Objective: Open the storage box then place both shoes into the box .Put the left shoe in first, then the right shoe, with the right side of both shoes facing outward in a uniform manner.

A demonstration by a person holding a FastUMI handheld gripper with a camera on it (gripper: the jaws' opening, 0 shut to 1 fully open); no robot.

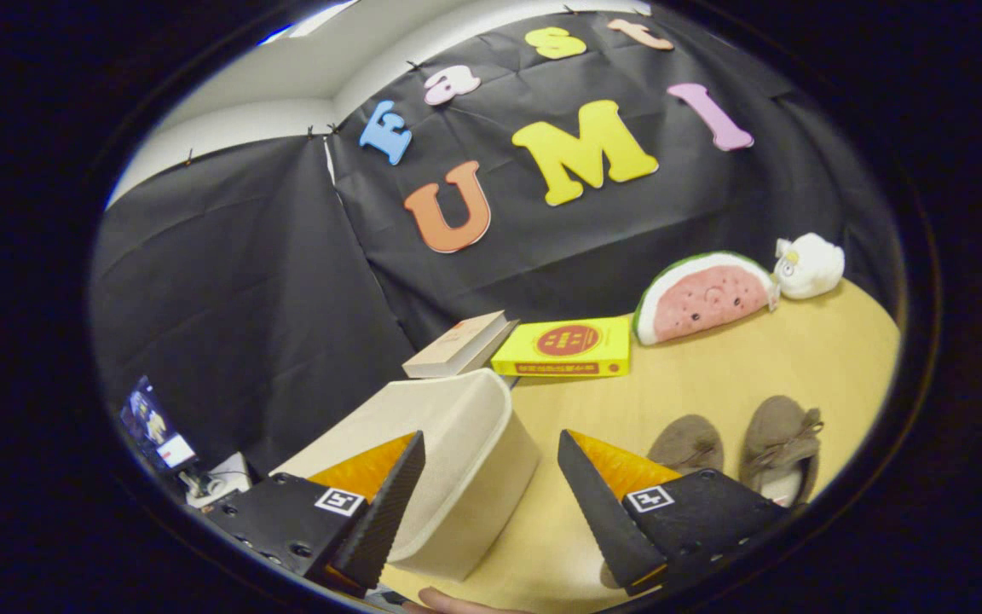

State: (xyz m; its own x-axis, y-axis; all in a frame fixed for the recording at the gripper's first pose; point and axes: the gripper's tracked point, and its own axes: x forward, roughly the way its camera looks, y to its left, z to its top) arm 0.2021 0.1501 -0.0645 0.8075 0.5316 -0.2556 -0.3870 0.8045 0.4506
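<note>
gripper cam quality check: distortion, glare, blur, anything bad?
Gripper view: strong fisheye bending, so the table edge curves; lighting is even and soft, no harsh glare on the storage box; the shoes and yellow book look reasonably sharp; the tongs stand open, the box edge between them.

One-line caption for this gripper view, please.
Open claw hovers at the closed storage box; two shoes wait on the table beside it.
</note>
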